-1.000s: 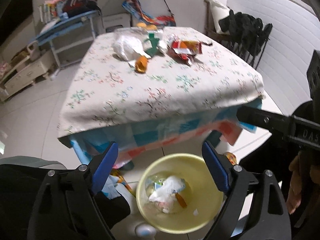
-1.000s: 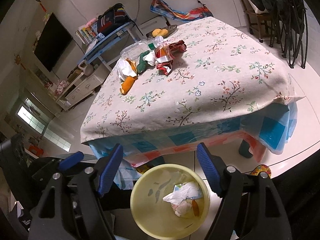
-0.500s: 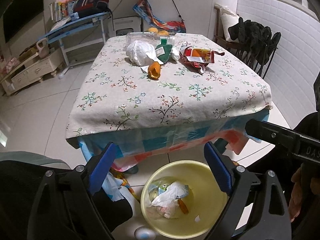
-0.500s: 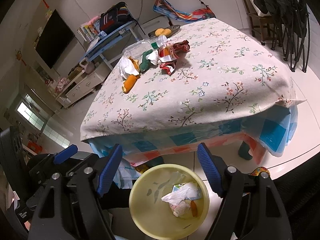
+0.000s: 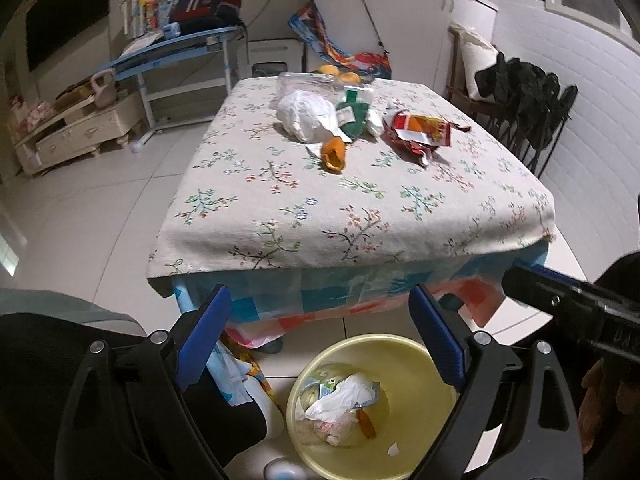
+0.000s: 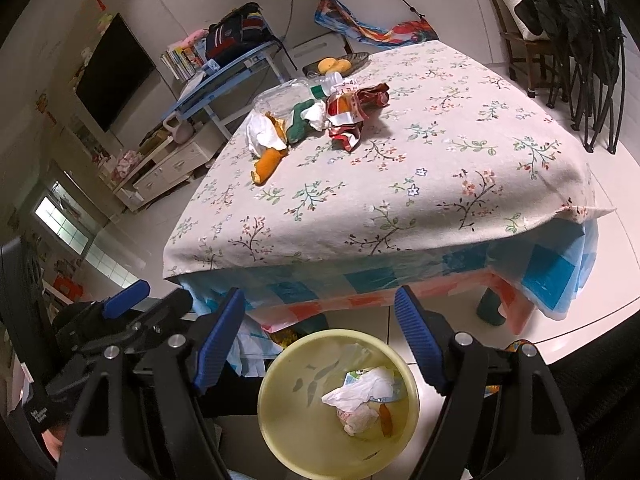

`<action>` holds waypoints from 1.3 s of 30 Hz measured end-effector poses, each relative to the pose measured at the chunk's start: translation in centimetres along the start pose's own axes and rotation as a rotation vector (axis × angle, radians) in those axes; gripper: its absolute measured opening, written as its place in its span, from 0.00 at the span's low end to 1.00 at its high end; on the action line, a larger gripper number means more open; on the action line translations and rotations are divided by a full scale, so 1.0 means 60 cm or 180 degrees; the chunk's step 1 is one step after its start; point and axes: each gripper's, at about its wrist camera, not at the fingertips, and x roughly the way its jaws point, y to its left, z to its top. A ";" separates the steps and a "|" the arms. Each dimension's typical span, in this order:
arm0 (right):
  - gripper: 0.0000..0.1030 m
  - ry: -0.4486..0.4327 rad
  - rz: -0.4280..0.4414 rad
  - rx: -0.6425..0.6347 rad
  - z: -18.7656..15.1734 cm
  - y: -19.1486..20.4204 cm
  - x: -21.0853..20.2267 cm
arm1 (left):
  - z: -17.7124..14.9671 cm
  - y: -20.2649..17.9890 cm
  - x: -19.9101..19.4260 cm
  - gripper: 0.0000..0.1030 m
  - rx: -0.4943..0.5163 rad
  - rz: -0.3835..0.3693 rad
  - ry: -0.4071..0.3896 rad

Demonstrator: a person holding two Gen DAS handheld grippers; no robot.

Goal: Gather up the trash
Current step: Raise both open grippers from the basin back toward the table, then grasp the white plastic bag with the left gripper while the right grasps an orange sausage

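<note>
— Room on the bench (image 5: 352, 208)?
— Lots at the near half, bare cloth. Far half blocked by a heap of trash (image 5: 352, 128).
— And down low?
— Yellow bin (image 6: 280, 432) wide open on top, just below the bench edge. Chairs (image 6: 588, 40) well off to the right.

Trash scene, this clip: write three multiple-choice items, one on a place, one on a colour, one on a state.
1. Where is the bin?
A. on the table
B. on the floor in front of the table
C. on a chair

2. What colour is the bin?
A. yellow
B. black
C. red

3. How are the left gripper and the right gripper?
A. both shut on trash
B. one open, one shut
C. both open and empty

Answers:
1. B: it stands on the tiles below the near edge of the table.
2. A: its wall and rim are pale yellow.
3. C: in each wrist view the jaws stand wide apart with nothing between them.
</note>
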 end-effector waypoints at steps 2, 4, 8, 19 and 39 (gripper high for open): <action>0.72 0.0002 0.0002 -0.0020 0.000 0.003 0.001 | 0.002 0.005 0.000 0.85 -0.0066 0.0023 -0.0007; 0.72 0.0006 0.0007 -0.0036 0.001 0.005 0.002 | 0.004 0.011 -0.001 0.85 -0.0122 0.0037 -0.0026; 0.72 0.0011 0.0013 -0.0058 0.000 0.008 0.003 | 0.006 0.020 0.001 0.85 -0.0231 0.0046 -0.0025; 0.72 0.0016 0.0058 -0.0047 0.005 0.015 0.007 | 0.017 0.029 0.002 0.85 -0.0379 0.0020 -0.0029; 0.72 0.0121 0.0163 -0.0238 0.027 0.050 0.053 | 0.227 0.063 0.153 0.85 -0.0491 -0.0003 -0.0059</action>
